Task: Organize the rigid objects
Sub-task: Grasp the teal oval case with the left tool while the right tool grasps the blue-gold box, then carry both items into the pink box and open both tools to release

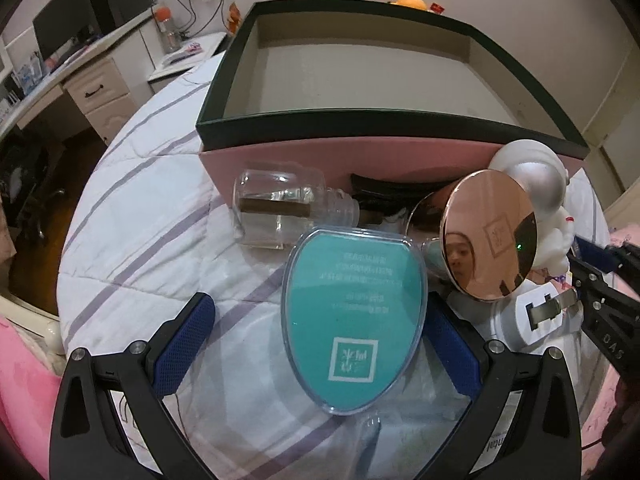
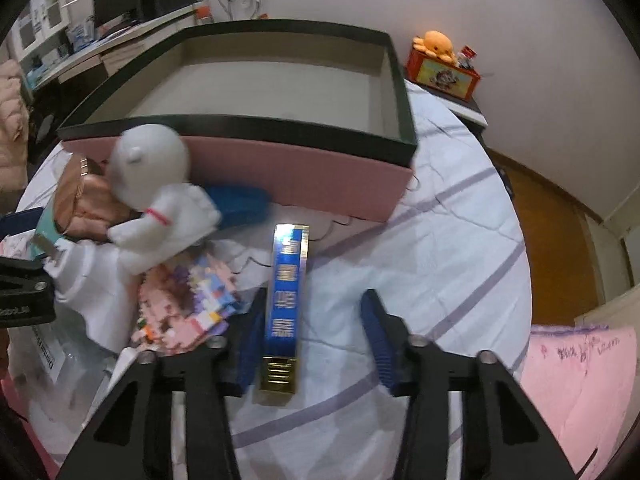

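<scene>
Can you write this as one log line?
left gripper: open, astride teal case | right gripper: open, astride blue box

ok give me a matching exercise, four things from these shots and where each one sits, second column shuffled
1. teal oval case
2. blue and gold box
3. glass bottle
4. orange plush octopus

a. on a red tin by the wall
b. between the left gripper's fingers
c. lying on its side against the pink box wall
d. between the right gripper's fingers

Pairs: 1-b, 2-d, 3-c, 4-a
</scene>
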Demonstrator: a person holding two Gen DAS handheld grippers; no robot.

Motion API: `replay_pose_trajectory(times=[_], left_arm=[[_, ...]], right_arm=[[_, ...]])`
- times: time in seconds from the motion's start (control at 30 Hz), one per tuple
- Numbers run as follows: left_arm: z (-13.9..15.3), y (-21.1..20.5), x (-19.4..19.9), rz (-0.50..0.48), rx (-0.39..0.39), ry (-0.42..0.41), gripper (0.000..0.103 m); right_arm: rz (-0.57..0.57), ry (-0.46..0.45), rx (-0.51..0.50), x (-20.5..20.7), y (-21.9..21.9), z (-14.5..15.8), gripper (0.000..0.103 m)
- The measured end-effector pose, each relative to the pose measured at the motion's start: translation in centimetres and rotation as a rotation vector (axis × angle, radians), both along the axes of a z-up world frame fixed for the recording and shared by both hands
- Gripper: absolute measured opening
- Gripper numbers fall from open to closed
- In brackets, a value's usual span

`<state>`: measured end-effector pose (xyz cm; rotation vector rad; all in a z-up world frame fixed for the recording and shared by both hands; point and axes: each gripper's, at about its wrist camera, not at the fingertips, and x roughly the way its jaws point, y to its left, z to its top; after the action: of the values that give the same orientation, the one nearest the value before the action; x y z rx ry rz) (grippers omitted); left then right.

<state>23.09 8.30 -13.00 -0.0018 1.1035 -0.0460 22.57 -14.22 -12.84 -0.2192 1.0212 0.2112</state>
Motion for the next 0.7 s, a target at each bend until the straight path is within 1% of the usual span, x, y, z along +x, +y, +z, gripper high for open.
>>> replay_pose_trajectory(times=[0.03,0.07,0.1,0.13,0.17,0.27,0.33,0.4,0.47,0.63,0.7], left_arm=[[0.0,0.0,0.0,-0.005,-0.004,0.000,0.100],[-0.1,0.1,0.0,-0.007,-0.001,0.000,0.091],[0.0,0.2,0.0,-0.008,0.010,-0.005,0.087],[0.2,0.1,-0.1,-0.023,0.020,-0.017,0.076],[0.4,-0.1,-0.1,-0.041,0.020,-0.025,0.057],[0.5,-0.5,0.1,-0.068,0.046,-0.024,0.056],[0.6,-0.3,0.2,-0.074,0.035,-0.024,0.056],[0.9,0.2,0.0,-0.069,-0.015,-0.018,0.056],[1.1,0.8,-0.3,-0.057,-0.042,-0.016,0.055],[1.9,1.0,-1.1,-0.038,-0.022,-0.037,0.055],[2.5,1.0,-1.6,-0.036,-0.024,-0.061,0.055]], right_arm=[[0.012,-0.008,0.000,-0.1,0.3,0.0,0.018],[0.022,-0.018,-0.017,-0.2,0.6,-0.1,0.016],[0.030,-0.028,-0.033,-0.4,0.8,-0.1,0.016],[0.034,-0.030,-0.034,-0.4,0.9,-0.1,0.016],[0.034,-0.027,-0.022,-0.5,0.8,-0.1,0.016],[0.021,-0.009,0.036,-0.1,-0.2,0.0,0.015],[0.009,-0.001,0.066,0.2,-0.9,0.0,0.015],[-0.004,-0.005,0.072,0.1,-1.1,0.0,0.015],[-0.019,-0.015,0.087,-0.2,-1.4,0.1,0.015],[-0.039,-0.051,0.097,-0.7,-1.7,0.7,0.015],[-0.044,-0.073,0.102,-1.3,-1.7,1.2,0.015]])
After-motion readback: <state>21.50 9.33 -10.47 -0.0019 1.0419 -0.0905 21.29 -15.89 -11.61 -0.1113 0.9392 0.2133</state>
